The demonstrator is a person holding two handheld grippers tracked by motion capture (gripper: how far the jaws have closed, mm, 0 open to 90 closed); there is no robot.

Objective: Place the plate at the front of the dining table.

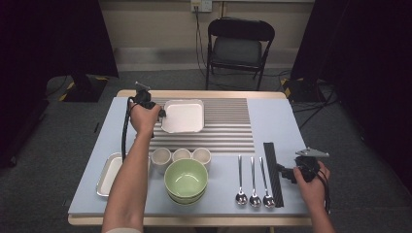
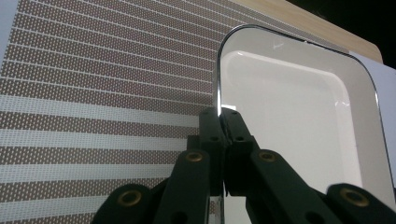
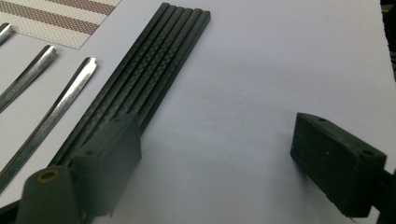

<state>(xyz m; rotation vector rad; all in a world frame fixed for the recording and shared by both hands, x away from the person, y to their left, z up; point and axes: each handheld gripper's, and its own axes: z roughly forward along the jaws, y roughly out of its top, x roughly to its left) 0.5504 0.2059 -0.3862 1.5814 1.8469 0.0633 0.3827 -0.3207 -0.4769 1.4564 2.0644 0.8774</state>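
A: Jaws first. Left gripper (image 2: 223,140) was pinched tight on the rim of the square white plate (image 2: 289,121); in the high view that's upper centre-left, left gripper (image 1: 158,114) at the plate's (image 1: 183,116) left edge, over the striped placemat (image 1: 228,126).

B: And the right?

A: Right gripper (image 3: 215,163) stood wide apart, nothing between the jaws, low right of the high view, just beside the black chopsticks (image 3: 140,79).

B: How would the plate handle?

A: Stiff, glossy, so probably slippery and breakable, moderately heavy I'd guess. An edge grip lets it tip; mid-side on the rim looked the sane spot.

B: Surface, room?

A: Pale blue table top (image 1: 277,116). Lower centre: green bowls (image 1: 186,179), three cups (image 1: 180,155), three spoons (image 1: 252,182). Another white tray (image 1: 108,174) lower left, partly under the forearm. Folding chair (image 1: 238,46) top centre, grey carpet, dark curtains both sides.
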